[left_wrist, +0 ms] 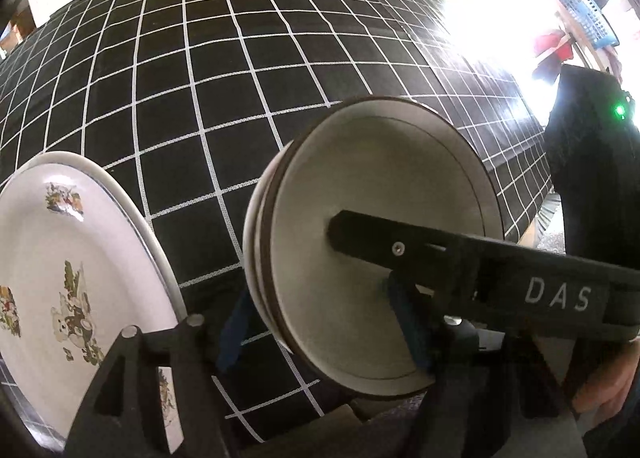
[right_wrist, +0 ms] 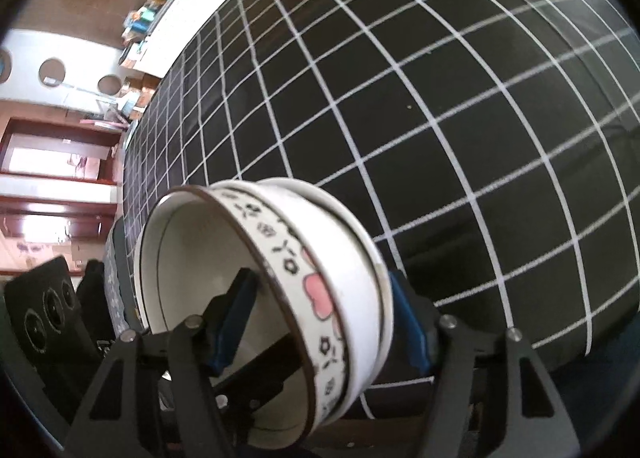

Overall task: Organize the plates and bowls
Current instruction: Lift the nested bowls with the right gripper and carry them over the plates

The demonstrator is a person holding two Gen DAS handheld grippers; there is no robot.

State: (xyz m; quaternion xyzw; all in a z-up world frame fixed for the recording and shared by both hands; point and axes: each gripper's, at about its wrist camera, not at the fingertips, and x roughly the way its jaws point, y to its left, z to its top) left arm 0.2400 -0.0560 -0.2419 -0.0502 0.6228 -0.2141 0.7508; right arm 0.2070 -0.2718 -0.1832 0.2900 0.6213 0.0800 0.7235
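Left tool (left_wrist: 322,326) sits closest to the lens, straddling the near wall of the bowls (left_wrist: 380,185): one blue pad outside, one inside the top bowl. Is it clenched or slack? Cannot tell, the pads sit too close to the wall to call.

Over at eight o'clock in the left wrist view, the plates (left_wrist: 60,258) are already stacked: two of them, a bear-printed one on a plain one, on the checked surface (left_wrist: 200,77). Dead centre, just beside the plates, stand the nested bowls, three by their rims.

From four o'clock the right tool (right_wrist: 322,318) reaches in, one finger inside the top bowl. Its own view shows the flowered wall between its pads, the outer pad at the rim, the inner one maybe a touch clear, so I cannot tell if it bites.

Progress looks late: both piles are built and nothing else is loose in view. What is left, I judge, is settling the bowl stack and letting go.
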